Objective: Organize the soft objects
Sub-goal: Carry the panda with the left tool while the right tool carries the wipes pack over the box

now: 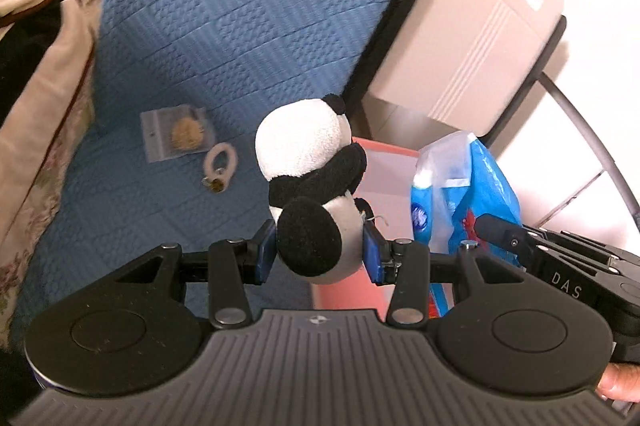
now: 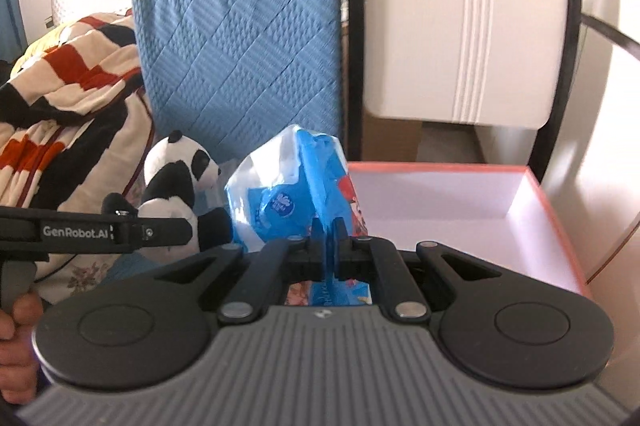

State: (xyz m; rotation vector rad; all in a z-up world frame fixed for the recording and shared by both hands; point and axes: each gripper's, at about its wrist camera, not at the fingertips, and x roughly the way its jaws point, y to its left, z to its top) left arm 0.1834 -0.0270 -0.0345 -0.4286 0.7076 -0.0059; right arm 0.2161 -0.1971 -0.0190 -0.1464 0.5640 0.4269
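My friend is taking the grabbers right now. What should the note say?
Left gripper: shut on the panda toy, held in the air.
Right gripper: shut on the blue plastic bag, also held up.
Pink box: open, looks empty, beside the bed.
Left on the blue quilt: a small clear packet and a white ring.
Next, probably: drop both into the box.

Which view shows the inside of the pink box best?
The right wrist view: the pink box lies open right of the gripper, its pale interior and corner visible. In the left wrist view only strips of it show behind the panda toy and blue plastic bag.
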